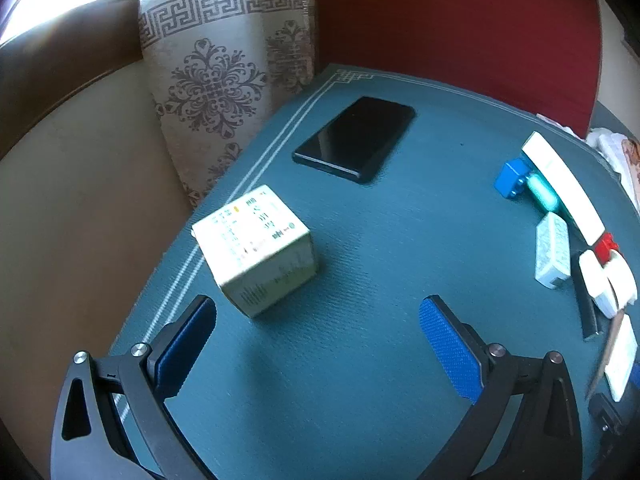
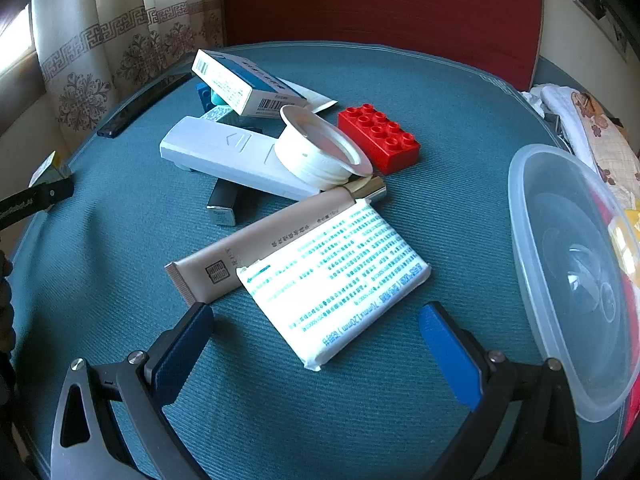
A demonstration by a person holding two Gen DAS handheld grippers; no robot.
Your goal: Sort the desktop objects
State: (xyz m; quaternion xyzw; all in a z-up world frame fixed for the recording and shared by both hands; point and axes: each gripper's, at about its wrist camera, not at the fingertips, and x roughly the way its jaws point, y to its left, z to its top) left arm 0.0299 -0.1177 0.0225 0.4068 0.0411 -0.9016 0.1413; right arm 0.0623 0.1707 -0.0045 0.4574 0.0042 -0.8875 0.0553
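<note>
Both grippers hover with jaws wide apart and empty. The right gripper [image 2: 316,344] is nearer the clutter: a white packet [image 2: 336,280] lies just ahead between its jaws, long axis slanting across the gap. The left gripper [image 1: 318,344] faces a box [image 1: 258,248] ahead-left.

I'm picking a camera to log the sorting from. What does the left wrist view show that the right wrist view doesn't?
Only the left wrist view shows the cube-shaped carton whole and the black phone face-up. Only the right shows the clear container, beige tube and white packet. Both show the teal mat, red brick and white remote.
</note>
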